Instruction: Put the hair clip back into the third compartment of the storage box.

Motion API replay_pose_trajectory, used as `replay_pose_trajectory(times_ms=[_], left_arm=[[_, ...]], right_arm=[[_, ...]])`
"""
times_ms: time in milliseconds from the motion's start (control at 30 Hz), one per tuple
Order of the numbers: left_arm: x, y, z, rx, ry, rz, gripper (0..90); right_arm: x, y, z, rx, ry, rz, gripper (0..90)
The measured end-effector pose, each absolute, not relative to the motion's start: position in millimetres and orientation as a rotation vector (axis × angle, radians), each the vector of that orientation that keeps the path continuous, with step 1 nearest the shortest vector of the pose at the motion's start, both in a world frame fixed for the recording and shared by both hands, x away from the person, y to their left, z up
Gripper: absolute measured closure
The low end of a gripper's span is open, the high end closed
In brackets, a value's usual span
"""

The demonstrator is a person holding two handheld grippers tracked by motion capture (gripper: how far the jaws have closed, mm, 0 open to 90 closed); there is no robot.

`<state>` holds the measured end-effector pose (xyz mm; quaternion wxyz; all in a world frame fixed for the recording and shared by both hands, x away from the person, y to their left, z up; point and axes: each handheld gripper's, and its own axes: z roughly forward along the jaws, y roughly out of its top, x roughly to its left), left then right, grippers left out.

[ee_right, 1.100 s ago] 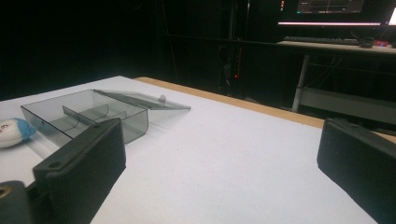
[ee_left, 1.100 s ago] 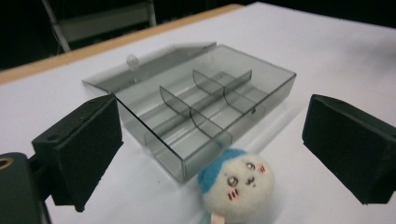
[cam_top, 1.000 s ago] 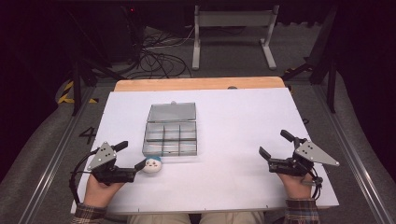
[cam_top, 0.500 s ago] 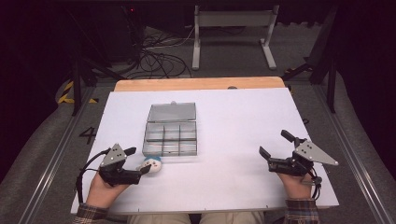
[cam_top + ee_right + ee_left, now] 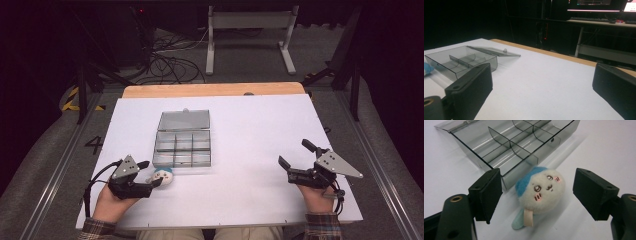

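A small round plush toy [image 5: 162, 175] with a white face and a blue cap lies on the white table just in front of the clear compartment box [image 5: 183, 141]. In the left gripper view the plush toy [image 5: 539, 190] lies between the two spread jaws, touching neither, and the box [image 5: 509, 143] sits just beyond it. My left gripper [image 5: 151, 175] is open around the toy at the table's near left. My right gripper [image 5: 295, 161] is open at the near right, with nothing between its jaws, which point toward the box [image 5: 460, 61].
The box's lid [image 5: 184, 120] lies flat open behind its empty compartments. A wooden strip [image 5: 215, 90] runs along the table's far edge. Cables [image 5: 170, 62] and a metal stand [image 5: 250, 25] lie on the floor beyond. A black cable [image 5: 92, 182] trails from the left gripper.
My left gripper has slid right and forward, so its open jaws now flank the plush toy. The right gripper has stayed still.
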<state>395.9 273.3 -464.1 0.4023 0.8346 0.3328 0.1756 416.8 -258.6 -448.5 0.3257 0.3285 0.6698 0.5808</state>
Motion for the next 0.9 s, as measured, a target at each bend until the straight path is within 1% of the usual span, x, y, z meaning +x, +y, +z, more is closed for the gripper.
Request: replay_pose_trajectory(times_ms=[267,367,400,433,900], left_arm=[[399,271,-469,2.142,0.868,0.382,27.2],[400,270,-470,2.148,0.874,0.377,27.2],[400,270,-470,2.155,0.874,0.393,27.2],[400,269,-471,2.153,0.884,0.374,27.2],[405,259,-480,2.206,0.935,0.341,29.0]], right_arm=[[416,-258,-448,0.861,1.752,1.531,3.5],[416,-258,-448,0.857,1.754,1.525,3.5],[416,-258,-448,0.859,1.751,1.528,3.5],[416,-258,-448,0.859,1.751,1.528,3.5],[416,-258,-449,0.851,1.754,1.524,3.5]])
